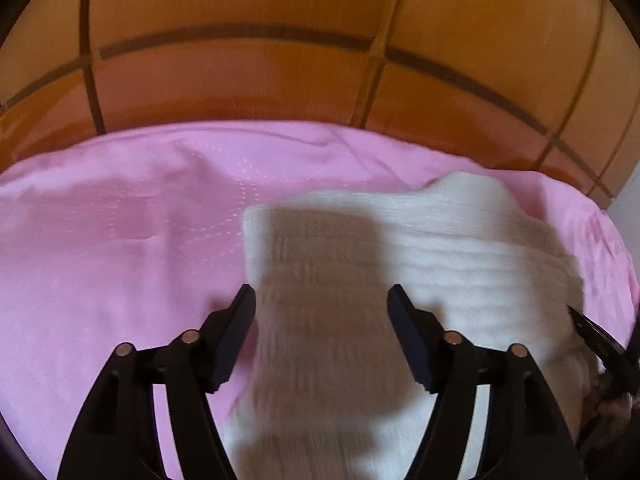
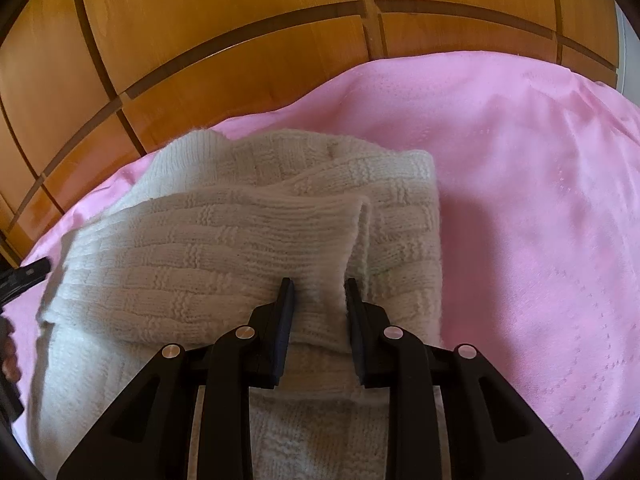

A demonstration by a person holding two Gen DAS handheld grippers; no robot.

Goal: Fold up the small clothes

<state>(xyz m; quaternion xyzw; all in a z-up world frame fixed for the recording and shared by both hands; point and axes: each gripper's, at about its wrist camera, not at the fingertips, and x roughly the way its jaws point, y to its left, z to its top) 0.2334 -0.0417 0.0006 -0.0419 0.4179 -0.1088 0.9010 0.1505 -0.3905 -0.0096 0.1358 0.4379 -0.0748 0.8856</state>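
Observation:
A cream knitted sweater (image 2: pixel 248 240) lies partly folded on a pink blanket (image 2: pixel 520 200); it also shows in the left wrist view (image 1: pixel 400 240). My right gripper (image 2: pixel 318 292) has its jaws partly closed around a folded sleeve flap (image 2: pixel 320 312) of the sweater. My left gripper (image 1: pixel 322 300) is open wide, hovering over the sweater's left part with knit between its fingers but not pinched. The right gripper's tip shows at the right edge of the left wrist view (image 1: pixel 596 340), and the left gripper's tip at the left edge of the right wrist view (image 2: pixel 24 276).
The pink blanket (image 1: pixel 100 260) covers the whole work surface. Behind it stands a glossy orange wooden panelled board (image 1: pixel 280 60), also in the right wrist view (image 2: pixel 200 40). A pale wall strip shows at the far right (image 2: pixel 628 60).

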